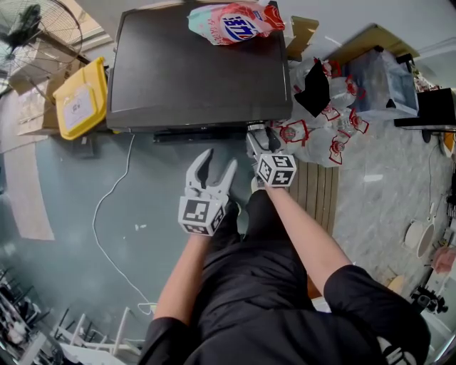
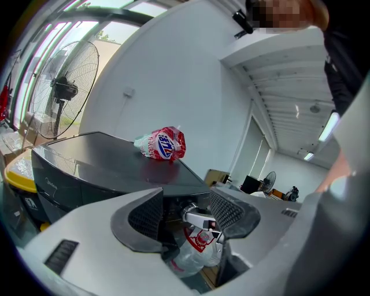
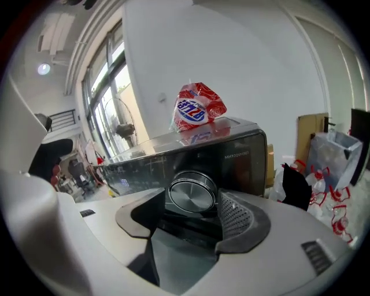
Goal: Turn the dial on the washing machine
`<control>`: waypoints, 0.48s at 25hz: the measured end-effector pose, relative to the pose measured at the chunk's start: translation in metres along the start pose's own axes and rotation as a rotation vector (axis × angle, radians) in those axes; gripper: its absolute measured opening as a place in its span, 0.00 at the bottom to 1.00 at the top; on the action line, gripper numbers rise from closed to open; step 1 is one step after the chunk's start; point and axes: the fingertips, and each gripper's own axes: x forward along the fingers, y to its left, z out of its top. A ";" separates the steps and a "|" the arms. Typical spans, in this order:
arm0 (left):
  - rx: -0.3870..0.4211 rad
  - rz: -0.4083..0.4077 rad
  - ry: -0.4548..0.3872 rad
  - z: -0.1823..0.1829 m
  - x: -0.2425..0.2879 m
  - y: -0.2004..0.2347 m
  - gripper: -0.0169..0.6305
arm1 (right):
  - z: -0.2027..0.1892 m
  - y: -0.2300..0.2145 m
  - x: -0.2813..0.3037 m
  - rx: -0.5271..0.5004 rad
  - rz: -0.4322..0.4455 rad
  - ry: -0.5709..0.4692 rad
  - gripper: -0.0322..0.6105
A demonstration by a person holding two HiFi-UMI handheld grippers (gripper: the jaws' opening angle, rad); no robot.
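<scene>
Yellow plastic bin beside dark grey washing machine, red-and-white detergent bag on top, left gripper jaws apart, empty, right gripper jaws apart flanking round silver dial on front panel, clear red-printed plastic bags heaped right.

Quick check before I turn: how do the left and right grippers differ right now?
Position: the right gripper is up at the washing machine, by its front panel; the left gripper hangs back from it, above the floor. Contents: the right gripper's fingers bracket the dial, contact unclear; the left gripper's fingers frame nothing close. Shared: both have their fingers apart and point toward the machine.
</scene>
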 end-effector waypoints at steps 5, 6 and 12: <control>-0.004 -0.001 0.003 -0.002 0.000 0.001 0.38 | 0.000 0.001 0.003 -0.140 -0.064 0.024 0.45; -0.003 -0.003 0.003 -0.003 0.001 0.001 0.38 | -0.001 0.000 0.004 -0.158 -0.080 0.031 0.45; -0.013 0.005 -0.004 -0.001 -0.001 0.004 0.38 | -0.002 0.000 0.004 -0.201 -0.119 0.052 0.44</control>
